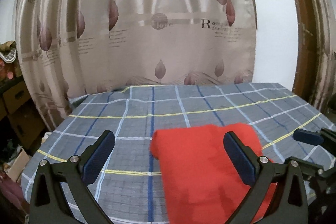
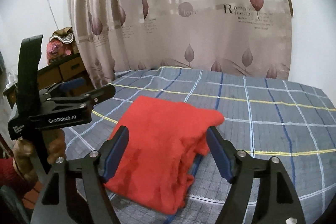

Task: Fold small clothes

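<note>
A red garment (image 1: 201, 163) lies folded in a thick stack on the plaid bed sheet (image 1: 147, 106). My left gripper (image 1: 169, 140) hovers over the garment's left edge, jaws wide open and holding nothing; its right finger (image 1: 237, 152) stands in front of the cloth. In the right wrist view the same red garment (image 2: 163, 140) lies between and below the spread fingers of my right gripper (image 2: 168, 129), and the pads do not press on it. The left gripper (image 2: 100, 93) also shows at the left, held by a hand (image 2: 23, 152).
A beige curtain (image 1: 157, 35) with leaf prints hangs behind the bed. Cardboard boxes (image 1: 14, 98) and clutter stand off the bed's left side. A brown door frame (image 1: 304, 35) rises at the right. The plaid sheet (image 2: 273, 114) stretches flat beyond the garment.
</note>
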Tool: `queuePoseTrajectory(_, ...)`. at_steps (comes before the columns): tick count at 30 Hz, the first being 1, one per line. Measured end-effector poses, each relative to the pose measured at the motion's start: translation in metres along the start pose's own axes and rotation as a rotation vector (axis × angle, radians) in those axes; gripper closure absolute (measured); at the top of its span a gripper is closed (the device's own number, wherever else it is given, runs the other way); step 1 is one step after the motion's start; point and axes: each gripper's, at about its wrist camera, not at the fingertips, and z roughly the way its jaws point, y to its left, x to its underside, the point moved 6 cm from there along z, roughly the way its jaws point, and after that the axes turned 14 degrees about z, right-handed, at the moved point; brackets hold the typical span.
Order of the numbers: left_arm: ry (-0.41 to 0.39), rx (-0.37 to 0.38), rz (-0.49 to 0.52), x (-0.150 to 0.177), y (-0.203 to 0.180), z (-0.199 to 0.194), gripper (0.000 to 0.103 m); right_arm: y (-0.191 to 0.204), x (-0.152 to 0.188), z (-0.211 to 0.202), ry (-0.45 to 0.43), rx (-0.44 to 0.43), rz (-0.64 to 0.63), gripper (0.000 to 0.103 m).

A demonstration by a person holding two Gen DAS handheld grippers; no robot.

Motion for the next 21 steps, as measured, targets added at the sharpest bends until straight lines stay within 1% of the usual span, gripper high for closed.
queuePoseTrajectory(5, -0.018, 0.061, -0.040, -0.005, -0.001, -0.005, 0.000, 0.000, 0.000, 0.000, -0.001, 0.007, -0.009, 0.029)
queuePoseTrajectory(7, -0.014, 0.064, -0.056, -0.005, 0.001, -0.005, 0.000, 0.000, 0.001, 0.001, 0.003, 0.010, -0.006, 0.029)
queuePoseTrajectory(11, 0.005, 0.053, -0.064, -0.002, 0.001, -0.003, 0.000, 0.000, 0.003, 0.003, 0.009, 0.015, -0.011, 0.029)
queuePoseTrajectory(15, 0.031, 0.042, -0.050, 0.003, -0.004, 0.002, 0.000, 0.000, 0.005, 0.005, 0.017, 0.018, -0.016, 0.024)
queuePoseTrajectory(17, 0.026, 0.050, -0.052, 0.005, -0.006, 0.003, 0.000, 0.001, 0.006, 0.006, 0.018, 0.019, -0.017, 0.024)
queuePoseTrajectory(21, 0.004, -0.018, -0.031, 0.006, -0.008, -0.001, 0.000, 0.001, 0.006, 0.006, 0.016, 0.019, -0.016, 0.021)
